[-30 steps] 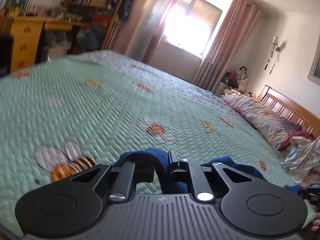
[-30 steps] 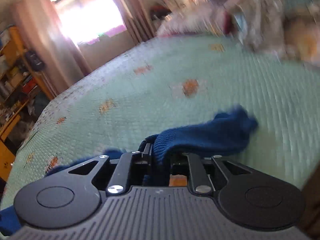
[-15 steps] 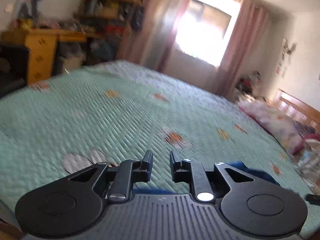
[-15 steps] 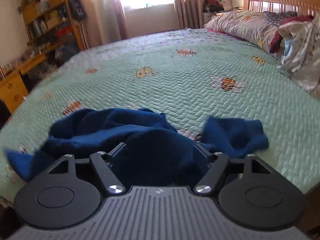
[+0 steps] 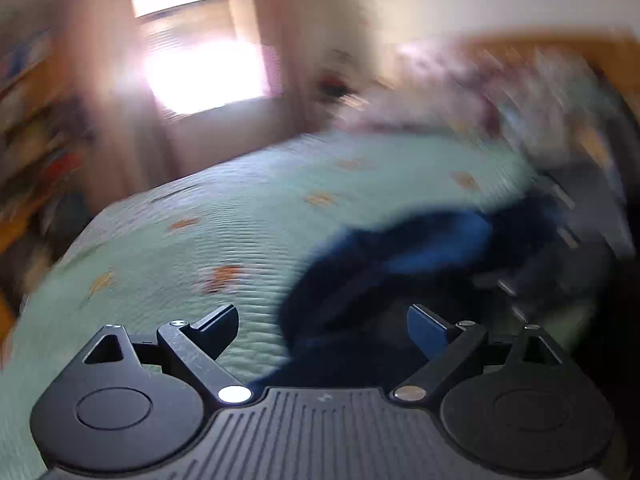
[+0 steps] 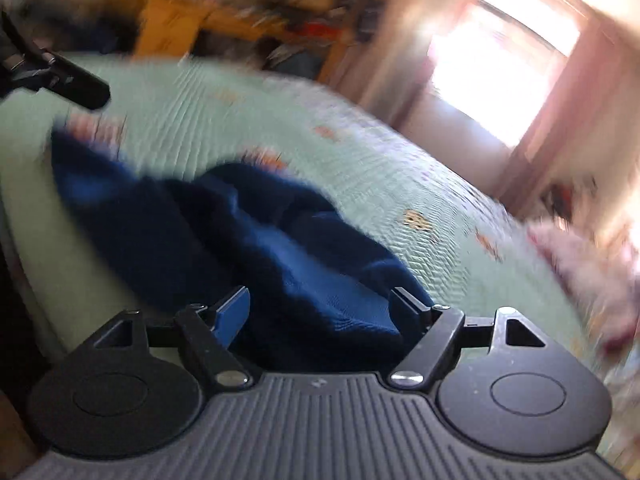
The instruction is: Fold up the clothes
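A dark blue knitted garment [image 5: 400,248] lies crumpled on the green bee-print quilt [image 5: 200,220] near the bed's front edge. My left gripper [image 5: 322,320] hovers low over the garment's left end. Its jaws are opening wide, and the cloth lies loose ahead of and under them, not pinched. In the right wrist view the garment [image 6: 280,248] fills the gap of my right gripper [image 6: 320,302], whose jaws are opening too, with the pads not pressing on it. Past the garment's far end, one of the left gripper's fingers [image 6: 80,86] shows at the upper left. Both views are motion-blurred.
The quilt [image 6: 400,184] stretches bare beyond the garment toward a bright window [image 5: 200,68] with pink curtains. Pillows and bedding [image 6: 580,256] pile up at the wooden headboard end. Cluttered orange shelves [image 6: 240,8] stand beyond the far side of the bed.
Both grippers were shut on the blue garment, then let it go and spread their jaws wide. Both have rolled and swung sideways, and the garment has dropped onto the quilt.
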The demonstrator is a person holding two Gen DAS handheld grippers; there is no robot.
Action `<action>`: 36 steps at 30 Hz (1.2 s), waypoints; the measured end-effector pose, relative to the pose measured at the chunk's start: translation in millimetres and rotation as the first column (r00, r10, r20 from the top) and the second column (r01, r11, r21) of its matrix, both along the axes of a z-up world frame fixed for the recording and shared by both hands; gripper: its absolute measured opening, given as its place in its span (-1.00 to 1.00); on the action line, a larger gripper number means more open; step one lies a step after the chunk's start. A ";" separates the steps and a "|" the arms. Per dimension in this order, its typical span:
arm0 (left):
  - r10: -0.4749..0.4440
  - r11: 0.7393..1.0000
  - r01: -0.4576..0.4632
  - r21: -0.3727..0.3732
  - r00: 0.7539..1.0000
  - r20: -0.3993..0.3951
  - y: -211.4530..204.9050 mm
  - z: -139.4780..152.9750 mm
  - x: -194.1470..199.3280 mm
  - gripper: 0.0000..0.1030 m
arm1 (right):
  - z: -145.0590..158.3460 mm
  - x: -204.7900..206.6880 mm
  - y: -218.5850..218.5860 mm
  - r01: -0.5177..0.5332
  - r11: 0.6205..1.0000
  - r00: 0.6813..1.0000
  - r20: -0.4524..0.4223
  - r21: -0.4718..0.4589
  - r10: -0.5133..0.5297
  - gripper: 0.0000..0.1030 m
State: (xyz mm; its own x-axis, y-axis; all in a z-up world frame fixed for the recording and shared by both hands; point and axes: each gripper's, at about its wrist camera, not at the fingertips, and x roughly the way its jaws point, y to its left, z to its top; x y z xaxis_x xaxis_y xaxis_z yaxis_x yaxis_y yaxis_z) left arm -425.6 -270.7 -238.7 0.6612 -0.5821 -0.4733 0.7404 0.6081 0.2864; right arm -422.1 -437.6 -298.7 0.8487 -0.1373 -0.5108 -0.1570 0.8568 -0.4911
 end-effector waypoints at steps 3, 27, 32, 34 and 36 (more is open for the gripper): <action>-0.108 0.988 0.100 0.117 0.992 0.062 -37.0 -18.1 -7.0 0.79 | -9.1 17.6 -12.6 -0.053 0.996 0.998 -0.037 -0.068 0.051 0.20; -0.427 0.846 0.274 0.458 0.863 0.272 -110.0 -71.9 -42.7 0.72 | 98.4 39.4 -106.3 0.117 0.766 0.959 0.128 0.632 -0.252 -0.89; -0.290 0.855 0.217 0.472 0.953 0.087 -116.9 -85.2 1.0 -0.38 | 100.1 41.3 -101.2 0.113 0.766 0.957 0.137 0.633 -0.255 -0.89; -0.211 0.914 0.199 0.354 0.978 -0.004 -105.2 -74.2 14.2 -0.68 | 97.1 40.7 -105.0 0.123 0.751 0.951 0.138 0.649 -0.275 -0.89; -0.127 0.961 0.119 0.249 0.992 0.016 -90.4 -57.7 17.8 -0.71 | 98.7 36.3 -107.6 0.128 0.739 0.939 0.159 0.661 -0.305 -0.89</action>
State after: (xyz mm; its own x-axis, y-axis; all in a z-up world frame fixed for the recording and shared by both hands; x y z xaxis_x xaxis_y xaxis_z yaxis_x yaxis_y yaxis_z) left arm -407.8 -361.1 -296.4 0.6088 -0.5274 -0.5926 0.7931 0.4208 0.4403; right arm -385.8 -545.3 -200.0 0.9423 -0.0534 -0.3306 0.1191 0.9761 0.1819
